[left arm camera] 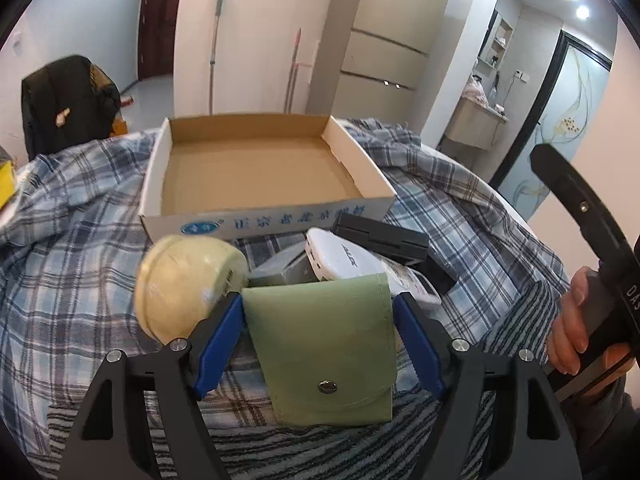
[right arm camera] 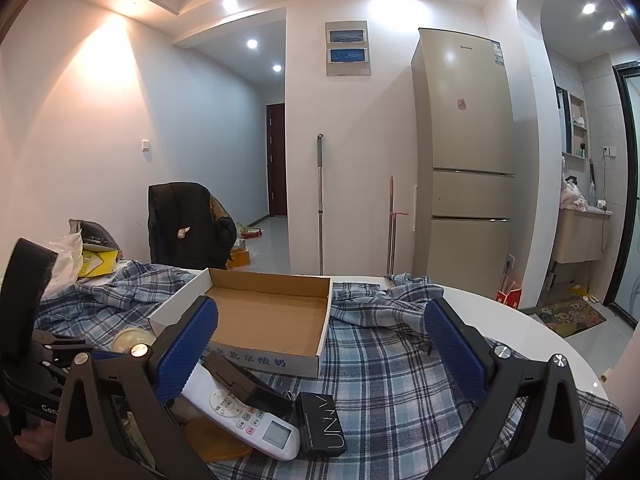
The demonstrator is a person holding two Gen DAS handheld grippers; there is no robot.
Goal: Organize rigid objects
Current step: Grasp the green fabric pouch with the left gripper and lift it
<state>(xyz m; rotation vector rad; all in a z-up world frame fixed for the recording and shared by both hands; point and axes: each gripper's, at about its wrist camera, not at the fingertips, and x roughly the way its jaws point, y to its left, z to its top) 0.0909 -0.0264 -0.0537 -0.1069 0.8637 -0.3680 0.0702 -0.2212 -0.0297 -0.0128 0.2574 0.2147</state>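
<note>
- A home: tall beige fridge (right arm camera: 466,168) stands against the wall.
- Mop (right arm camera: 320,200) leans beside it.
- Washroom vanity (right arm camera: 582,236) shows through the arch.
- Jacket-draped chair (right arm camera: 188,228) sits behind the table.

- left gripper (left arm camera: 320,300): black angular frame showing silver screws; blue ribbed pads (left arm camera: 222,336)
- right gripper (right arm camera: 320,340): wearing matching black frame, blue textured pads
- hand (left arm camera: 576,320): bare skin showing

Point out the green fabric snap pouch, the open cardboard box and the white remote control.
green fabric snap pouch (left arm camera: 324,344), left wrist view, middle of its flap.
open cardboard box (left arm camera: 256,178), left wrist view, bare brown floor.
white remote control (right arm camera: 244,412), right wrist view, button area.
</note>
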